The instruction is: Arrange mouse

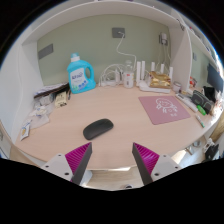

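Note:
A black computer mouse (98, 128) lies on the light wooden desk (120, 115), just ahead of my fingers and a little toward the left one. A pink mouse pad (163, 108) lies farther off on the desk, ahead and to the right. My gripper (111, 160) is open and empty, held above the desk's near part, its magenta pads (78, 157) wide apart with only bare desk between them.
A blue detergent bottle (80, 73) stands at the back left. White chargers and cables (118, 74) sit along the back wall, with a small device (158, 78) beside them. Cluttered items (50, 97) lie at the left edge, and more items (200, 100) lie at the right.

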`<move>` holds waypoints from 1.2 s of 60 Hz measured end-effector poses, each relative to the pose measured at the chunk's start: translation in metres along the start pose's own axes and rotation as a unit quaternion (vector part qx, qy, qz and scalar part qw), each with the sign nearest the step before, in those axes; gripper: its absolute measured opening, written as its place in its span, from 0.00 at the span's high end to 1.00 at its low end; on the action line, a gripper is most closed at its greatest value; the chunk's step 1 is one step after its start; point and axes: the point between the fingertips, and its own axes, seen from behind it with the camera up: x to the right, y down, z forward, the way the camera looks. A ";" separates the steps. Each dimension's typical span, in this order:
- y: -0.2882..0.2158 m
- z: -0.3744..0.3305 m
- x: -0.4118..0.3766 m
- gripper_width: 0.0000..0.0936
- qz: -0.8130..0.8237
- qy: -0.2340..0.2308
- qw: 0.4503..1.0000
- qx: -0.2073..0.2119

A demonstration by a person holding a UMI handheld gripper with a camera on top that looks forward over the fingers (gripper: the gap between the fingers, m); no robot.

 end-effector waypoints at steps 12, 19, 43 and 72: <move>0.004 0.063 -0.063 0.10 0.006 -0.035 0.999 -0.001; -0.010 0.089 -0.075 0.10 0.001 -0.037 0.999 0.008; -0.053 0.153 -0.082 0.42 -0.043 0.027 0.999 0.013; -0.183 0.074 -0.093 0.63 -0.109 -0.112 0.978 0.134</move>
